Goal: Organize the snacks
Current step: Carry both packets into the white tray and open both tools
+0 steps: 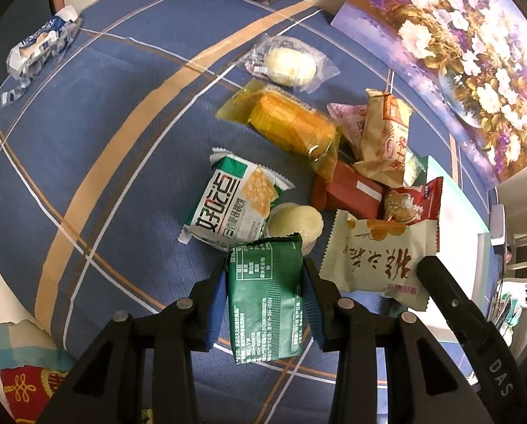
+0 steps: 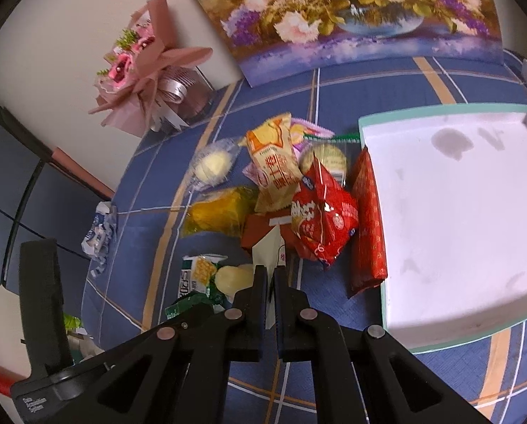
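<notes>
Clamping green packet (image 1: 265,296) between left jaws | right jaws pinching cream packet's (image 1: 380,258) edge

"DAS" stands on the right gripper (image 1: 426,268).

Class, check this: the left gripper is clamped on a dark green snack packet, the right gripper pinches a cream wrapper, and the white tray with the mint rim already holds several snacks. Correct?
Not quite. The white tray with the mint rim holds no snacks, as the right wrist view shows. The left gripper does clamp the dark green snack packet, and the right gripper does pinch the cream wrapper.
</notes>
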Action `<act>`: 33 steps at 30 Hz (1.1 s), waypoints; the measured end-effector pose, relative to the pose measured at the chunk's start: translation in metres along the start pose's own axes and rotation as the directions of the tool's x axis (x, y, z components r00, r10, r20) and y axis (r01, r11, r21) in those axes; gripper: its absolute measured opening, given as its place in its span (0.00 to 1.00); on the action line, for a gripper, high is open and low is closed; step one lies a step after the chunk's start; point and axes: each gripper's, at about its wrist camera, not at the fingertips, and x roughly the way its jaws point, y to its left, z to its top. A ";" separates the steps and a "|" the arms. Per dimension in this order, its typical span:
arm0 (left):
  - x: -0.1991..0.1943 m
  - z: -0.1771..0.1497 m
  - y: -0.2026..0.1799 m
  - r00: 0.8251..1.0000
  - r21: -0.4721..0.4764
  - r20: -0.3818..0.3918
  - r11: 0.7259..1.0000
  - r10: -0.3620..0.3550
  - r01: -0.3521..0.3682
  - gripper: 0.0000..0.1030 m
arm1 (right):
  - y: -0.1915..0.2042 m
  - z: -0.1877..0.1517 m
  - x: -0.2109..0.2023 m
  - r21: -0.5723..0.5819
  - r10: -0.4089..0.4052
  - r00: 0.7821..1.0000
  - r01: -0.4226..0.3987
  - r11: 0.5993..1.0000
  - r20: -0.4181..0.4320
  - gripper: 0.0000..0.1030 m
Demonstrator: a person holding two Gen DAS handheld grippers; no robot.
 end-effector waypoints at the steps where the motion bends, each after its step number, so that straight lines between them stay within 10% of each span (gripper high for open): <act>1: 0.000 0.002 0.001 1.000 0.003 0.003 1.000 0.003 -0.003 0.40 | 0.000 0.000 -0.002 0.000 0.003 1.000 -0.003 1.000 0.007 0.04; 17: -0.028 0.020 -0.059 0.997 0.152 0.078 0.988 -0.012 0.000 0.40 | -0.016 0.023 -0.055 0.020 -0.037 0.979 0.033 0.999 0.202 0.04; 33: 0.007 0.019 -0.184 0.992 0.418 0.088 0.907 -0.092 0.047 0.40 | -0.107 0.052 -0.081 0.239 -0.265 0.922 0.201 0.950 0.281 0.02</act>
